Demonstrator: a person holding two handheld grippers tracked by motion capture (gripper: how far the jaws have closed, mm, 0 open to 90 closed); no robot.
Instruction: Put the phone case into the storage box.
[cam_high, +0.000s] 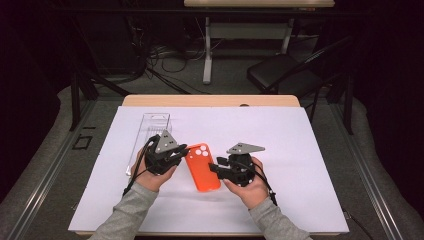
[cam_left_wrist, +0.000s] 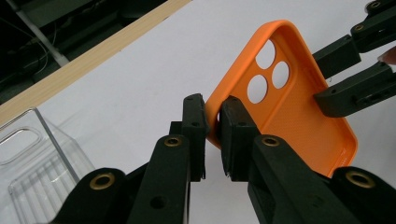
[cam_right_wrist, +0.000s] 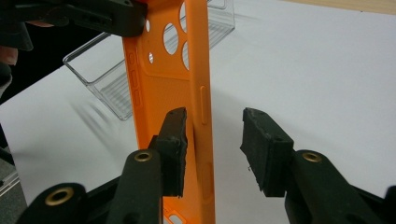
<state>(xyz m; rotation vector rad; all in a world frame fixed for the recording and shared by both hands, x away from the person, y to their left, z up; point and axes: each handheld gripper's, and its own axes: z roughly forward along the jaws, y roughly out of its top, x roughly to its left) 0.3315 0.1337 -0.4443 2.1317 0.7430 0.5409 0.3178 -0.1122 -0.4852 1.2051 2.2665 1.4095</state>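
Phone case: orange, smooth, bendy-looking, with three round holes. It sits between my two hands, over the white sheet.
My left tongs: pinched tight on the case's edge near the holes.
My right tongs: spread apart, the case's side wall between the pads. The left pad is right beside it, the right pad is off it.
Clear box: see-through plastic, long, just past my left hand.
Table edge: light wood, far off.

orange phone case | empty, three camera cutouts at its top | lies lengthwise, slightly tilted | centre of the high view, on the white worktop
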